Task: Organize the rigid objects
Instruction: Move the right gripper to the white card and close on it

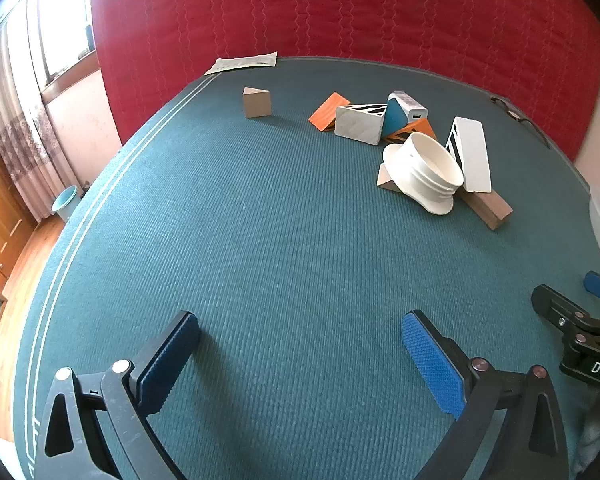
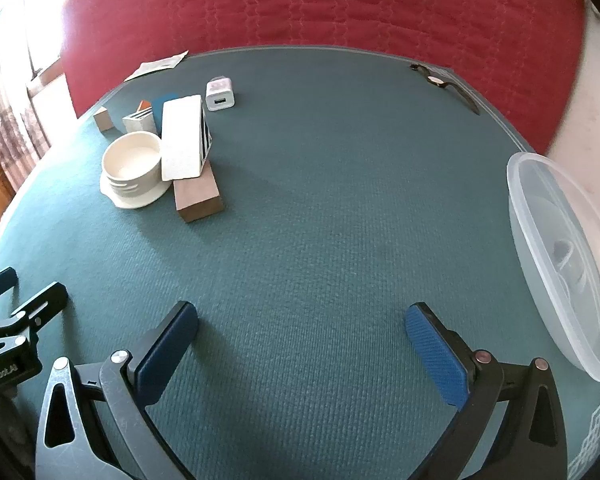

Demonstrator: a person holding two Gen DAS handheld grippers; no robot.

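With both claws, left claw and right claw, spread empty, we approach the white ribbed plastic cup squarely.

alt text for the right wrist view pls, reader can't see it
The open right gripper hovers empty over a green table mat. Far left sits a cluster: a white bowl-shaped piece, a white slotted block leaning on a brown wooden block, and a white charger behind. A clear plastic container sits at right.

Clear tub cut off at right edge; wooden wedge half hidden behind white cup.
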